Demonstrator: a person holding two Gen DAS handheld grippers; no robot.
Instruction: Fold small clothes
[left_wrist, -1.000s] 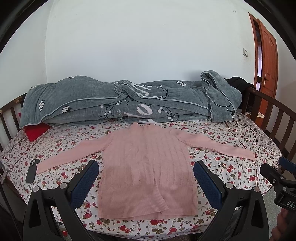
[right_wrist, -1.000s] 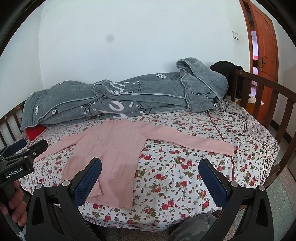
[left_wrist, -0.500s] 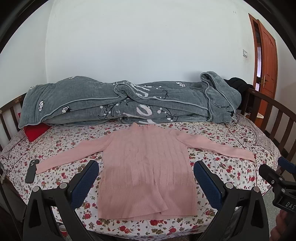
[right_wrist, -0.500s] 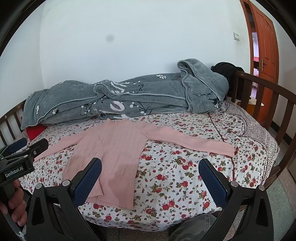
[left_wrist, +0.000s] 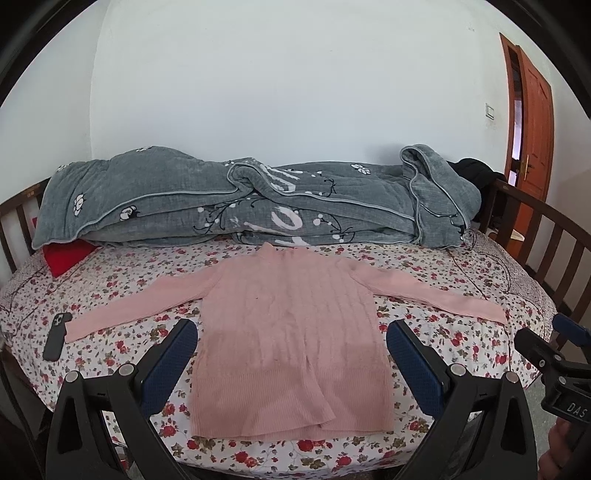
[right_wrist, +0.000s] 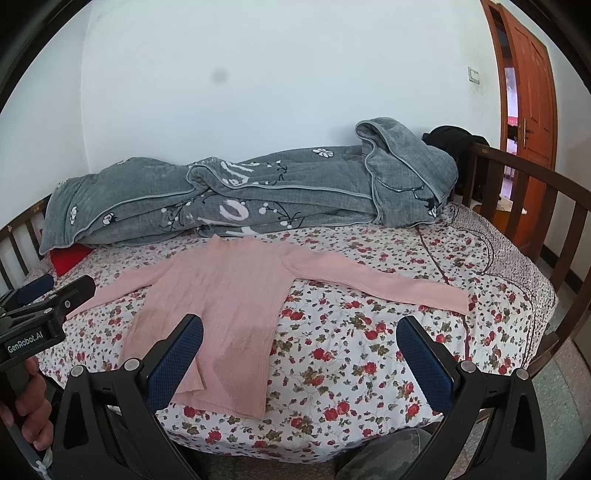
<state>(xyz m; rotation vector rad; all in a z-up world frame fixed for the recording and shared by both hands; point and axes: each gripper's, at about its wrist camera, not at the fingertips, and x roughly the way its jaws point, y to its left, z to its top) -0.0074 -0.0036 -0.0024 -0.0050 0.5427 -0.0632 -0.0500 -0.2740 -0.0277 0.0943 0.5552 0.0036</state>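
Observation:
A pink knitted sweater (left_wrist: 291, 325) lies flat on the floral bed sheet (left_wrist: 461, 332), both sleeves spread out to the sides. It also shows in the right wrist view (right_wrist: 221, 306). My left gripper (left_wrist: 291, 350) is open and empty, held in front of the bed edge over the sweater's lower half. My right gripper (right_wrist: 299, 350) is open and empty, to the right of the sweater's body. Each gripper appears at the edge of the other's view: the right gripper (left_wrist: 554, 354) and the left gripper (right_wrist: 44, 306).
A rolled grey quilt (left_wrist: 240, 206) lies along the wall. A red pillow (left_wrist: 66, 254) sits at the back left. A black phone (left_wrist: 57, 336) lies by the left sleeve end. Wooden bed rails (right_wrist: 535, 206) stand on the right, an orange door (right_wrist: 532, 110) beyond.
Both views have shifted very slightly; the bed sits a bit lower in the frames. The sweater has not moved and both grippers stay open.

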